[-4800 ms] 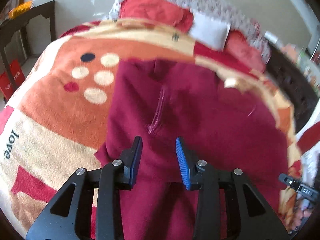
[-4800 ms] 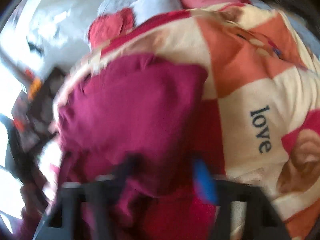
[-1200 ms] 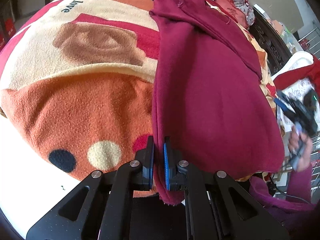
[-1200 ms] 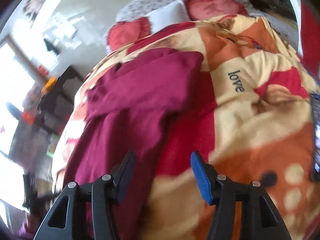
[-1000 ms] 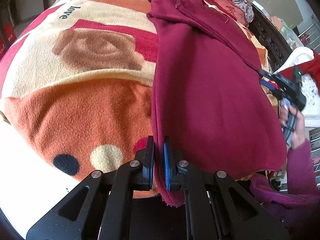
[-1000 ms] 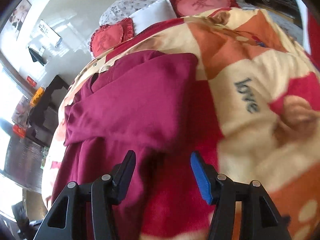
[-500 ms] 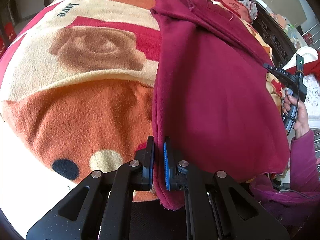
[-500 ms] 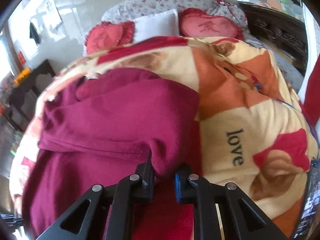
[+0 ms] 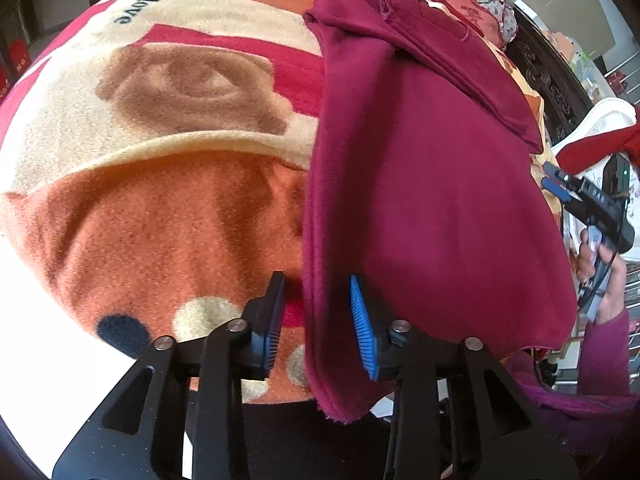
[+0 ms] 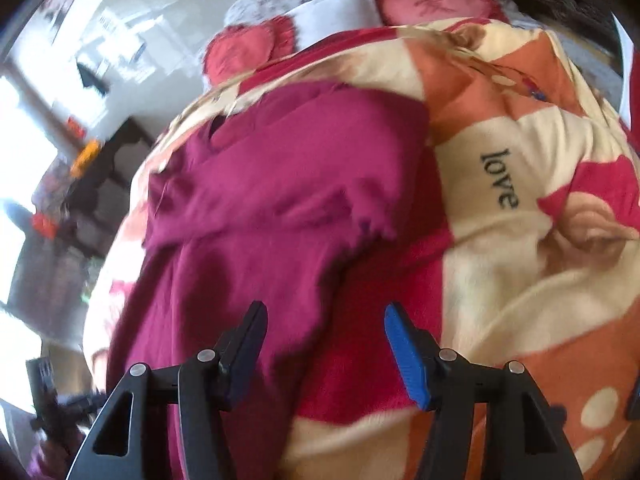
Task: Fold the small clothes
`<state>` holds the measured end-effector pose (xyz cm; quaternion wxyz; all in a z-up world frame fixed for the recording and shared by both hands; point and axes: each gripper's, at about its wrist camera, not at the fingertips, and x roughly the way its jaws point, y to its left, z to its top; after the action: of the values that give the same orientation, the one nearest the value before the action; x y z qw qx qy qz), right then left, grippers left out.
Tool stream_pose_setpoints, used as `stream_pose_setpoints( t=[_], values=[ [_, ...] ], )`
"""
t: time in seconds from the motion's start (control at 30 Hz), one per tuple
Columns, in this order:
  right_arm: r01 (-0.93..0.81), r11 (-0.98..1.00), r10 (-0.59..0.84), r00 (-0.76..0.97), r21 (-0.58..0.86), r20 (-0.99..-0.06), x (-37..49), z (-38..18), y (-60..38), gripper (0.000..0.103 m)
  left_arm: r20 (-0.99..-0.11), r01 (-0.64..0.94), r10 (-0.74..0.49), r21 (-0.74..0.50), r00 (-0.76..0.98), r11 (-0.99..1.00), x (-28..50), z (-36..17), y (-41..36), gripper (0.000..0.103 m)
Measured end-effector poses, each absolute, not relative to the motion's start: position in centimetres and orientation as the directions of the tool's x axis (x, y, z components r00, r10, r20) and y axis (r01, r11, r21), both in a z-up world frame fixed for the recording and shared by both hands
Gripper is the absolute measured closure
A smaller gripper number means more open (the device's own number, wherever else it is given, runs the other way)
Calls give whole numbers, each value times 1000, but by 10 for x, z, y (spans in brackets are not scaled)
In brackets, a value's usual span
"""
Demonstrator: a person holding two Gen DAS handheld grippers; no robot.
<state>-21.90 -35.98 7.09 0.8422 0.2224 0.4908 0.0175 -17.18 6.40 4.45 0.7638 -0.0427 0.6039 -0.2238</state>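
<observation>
While fleece garment (image 9: 432, 184) drapes — plush blanket (image 9: 160, 216) beneath.

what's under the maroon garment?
The maroon garment lies on a patterned fleece blanket; its near hem hangs over the edge. Whatever lies beneath the cloth is covered.
</observation>
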Motion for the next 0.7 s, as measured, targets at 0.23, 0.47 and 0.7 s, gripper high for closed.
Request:
stream_pose_setpoints(
  t=[0.23,0.47,0.7],
  values=[
    [232,900,202,527,369,-825,-195,50,-349,60,-906,316,-389,-324,169,892,-177,48,53,69],
    [188,959,89,509,211,-856,-193,54,-340,97,-912,294,-372,-312,175,903,-182,47,68,69],
    [212,901,219,529,377,-820,-212,68,-355,90,-909,295,-381,-322,169,899,-184,46,69,68]
  ],
)
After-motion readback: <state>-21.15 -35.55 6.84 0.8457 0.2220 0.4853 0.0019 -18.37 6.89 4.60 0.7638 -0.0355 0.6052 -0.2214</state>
